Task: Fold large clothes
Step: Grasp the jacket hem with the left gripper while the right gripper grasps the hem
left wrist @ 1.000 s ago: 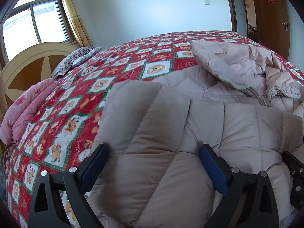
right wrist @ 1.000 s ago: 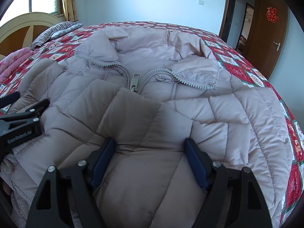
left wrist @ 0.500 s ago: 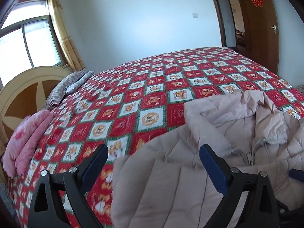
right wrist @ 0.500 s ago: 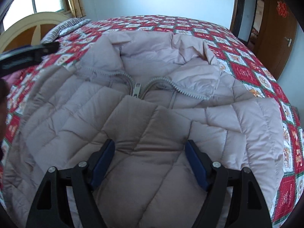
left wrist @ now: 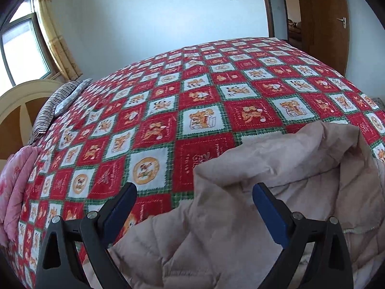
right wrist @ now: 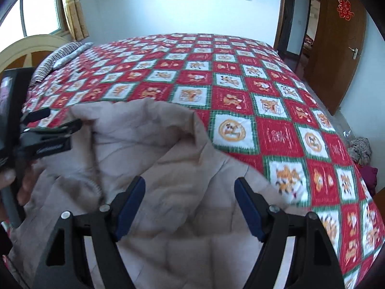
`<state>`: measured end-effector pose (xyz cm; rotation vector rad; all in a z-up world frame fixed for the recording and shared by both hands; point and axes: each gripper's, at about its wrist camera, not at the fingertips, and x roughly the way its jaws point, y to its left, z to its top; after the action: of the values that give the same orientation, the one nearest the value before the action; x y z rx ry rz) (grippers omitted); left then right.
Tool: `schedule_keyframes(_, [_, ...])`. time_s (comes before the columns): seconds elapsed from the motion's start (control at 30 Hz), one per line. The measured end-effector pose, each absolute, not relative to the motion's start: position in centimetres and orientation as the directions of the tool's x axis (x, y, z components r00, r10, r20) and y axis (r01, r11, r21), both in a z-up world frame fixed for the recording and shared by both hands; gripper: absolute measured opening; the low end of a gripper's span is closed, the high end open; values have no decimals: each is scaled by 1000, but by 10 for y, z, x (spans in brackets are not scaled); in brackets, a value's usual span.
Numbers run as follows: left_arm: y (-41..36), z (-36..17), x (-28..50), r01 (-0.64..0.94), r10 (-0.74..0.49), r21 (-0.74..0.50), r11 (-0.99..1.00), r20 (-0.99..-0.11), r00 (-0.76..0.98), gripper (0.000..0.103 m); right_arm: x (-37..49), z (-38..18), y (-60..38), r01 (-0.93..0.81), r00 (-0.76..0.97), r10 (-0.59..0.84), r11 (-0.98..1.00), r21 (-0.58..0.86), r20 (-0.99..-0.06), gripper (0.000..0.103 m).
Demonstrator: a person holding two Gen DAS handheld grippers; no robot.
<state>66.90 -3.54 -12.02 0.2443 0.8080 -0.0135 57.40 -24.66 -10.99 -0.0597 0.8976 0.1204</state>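
A: Where's the jacket (right wrist: 182,168)?

B: Bunched at the near edge of the bed (left wrist: 216,91), on the red checked quilt, collar rumpled.

A: And the 2 grippers?

B: The left gripper (left wrist: 194,192) and right gripper (right wrist: 190,185) both have jaws spread wide above the fabric, pads gripping nothing.

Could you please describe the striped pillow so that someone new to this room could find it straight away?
Start at the bed's red-and-white checked quilt and follow it towards the cream headboard under the window. The striped pillow lies there, its thin dark-and-light stripes unlike the plain pink bedding beside it.
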Motion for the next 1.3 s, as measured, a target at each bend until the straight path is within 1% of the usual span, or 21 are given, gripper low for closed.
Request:
schedule_keyframes(0.1, [-36,-127,679,125,59,193,973,-735,676,97,604,-120,-247,-134,596,39,990,-51,-802,79])
schedule_keyframes(0.2, [-39,-131,683,139,55,202,970,-730,681,97,625,-126,-246,-157,595,27,984,-83,-803,79])
schedule_keyframes(0.23, [-40,-132,684,144,50,202,969,-727,685,96,629,-128,-247,-162,592,21,982,-93,-805,76])
schedule_keyframes(0.27, [-42,-132,685,155,40,200,967,-723,689,88,635,-132,-244,-174,584,19,979,-103,-811,68])
schedule_keyframes(0.3, [-43,-132,685,169,27,198,966,-724,690,70,639,-135,-244,-186,575,19,977,-108,-818,62])
schedule_keyframes(0.33, [-46,-133,685,193,8,191,962,-731,682,58,643,-139,-244,-198,562,21,974,-110,-827,51])
schedule_keyframes(0.37, [-47,-134,686,210,-5,185,960,-739,674,37,646,-143,-243,-211,546,30,972,-103,-837,35])
schedule_keyframes(0.4, [-49,-134,686,224,-14,183,957,-744,668,26,647,-145,-244,-219,537,35,971,-100,-843,24])
schedule_keyframes(0.43, [-50,-133,685,227,-16,186,956,-740,672,23,647,-144,-244,-214,541,28,971,-106,-840,12])
schedule_keyframes(0.5, [-48,-130,680,241,-27,187,952,-734,679,7,638,-138,-248,-201,559,42,976,-86,-828,9])
schedule_keyframes(0.67, [-34,-115,664,254,-63,167,953,-710,701,3,616,-124,-256,-186,595,52,980,-75,-802,4])
schedule_keyframes(0.87, [-27,-112,631,272,-75,176,946,-698,712,2,589,-119,-260,-200,609,65,977,-74,-790,3])
schedule_keyframes(1.03, [-27,-128,610,289,-51,224,931,-702,710,2,579,-133,-266,-203,586,51,975,-86,-809,2])
schedule_keyframes(1.17, [-27,-153,609,292,-4,260,920,-740,673,2,573,-145,-266,-212,559,39,972,-98,-828,2])
schedule_keyframes(1.3, [-26,-165,613,282,7,255,925,-753,657,2,571,-152,-262,-218,541,19,969,-118,-841,2])
